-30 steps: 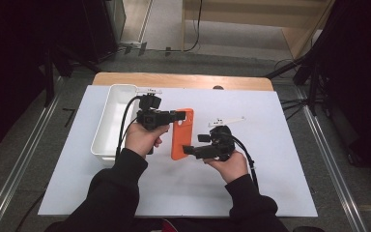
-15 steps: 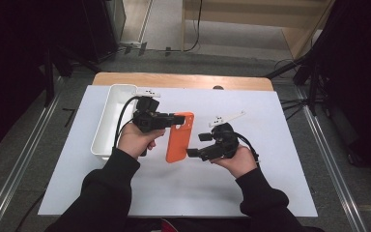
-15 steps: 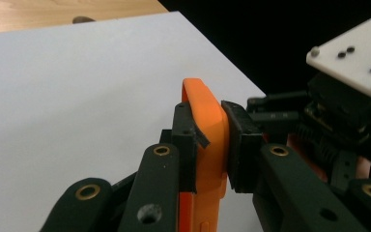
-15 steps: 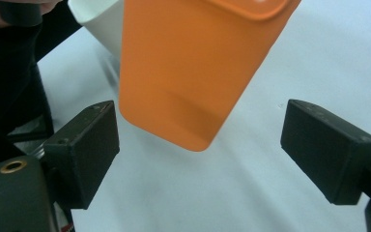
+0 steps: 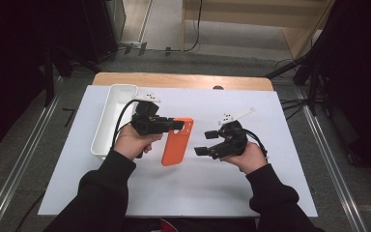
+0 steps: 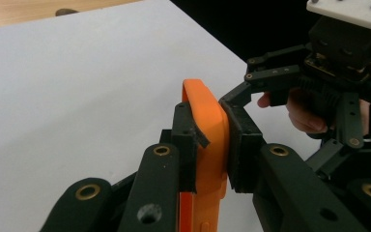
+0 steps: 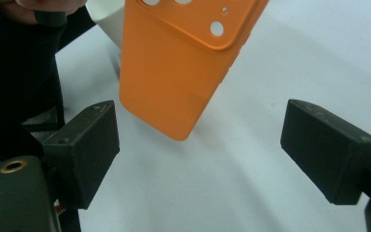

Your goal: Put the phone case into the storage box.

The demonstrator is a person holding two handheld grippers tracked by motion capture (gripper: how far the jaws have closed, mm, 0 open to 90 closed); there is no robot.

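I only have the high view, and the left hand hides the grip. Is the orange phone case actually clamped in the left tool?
Observer: Yes. The left gripper view shows the left tool with both pads pressed against the orange case.
Operator: Is the right tool closed?
Observer: No. In the right gripper view the right tool stands wide open, with the case ahead of it, untouched.
Operator: Which end faces it?
Observer: The end away from the camera cutouts.

Surface (image 5: 270, 193): white sheet over a wooden top, wood showing along the far edge.
White tray (image 5: 107, 126): long and narrow, resting on the surface near its left edge, running from near the far edge toward the person.
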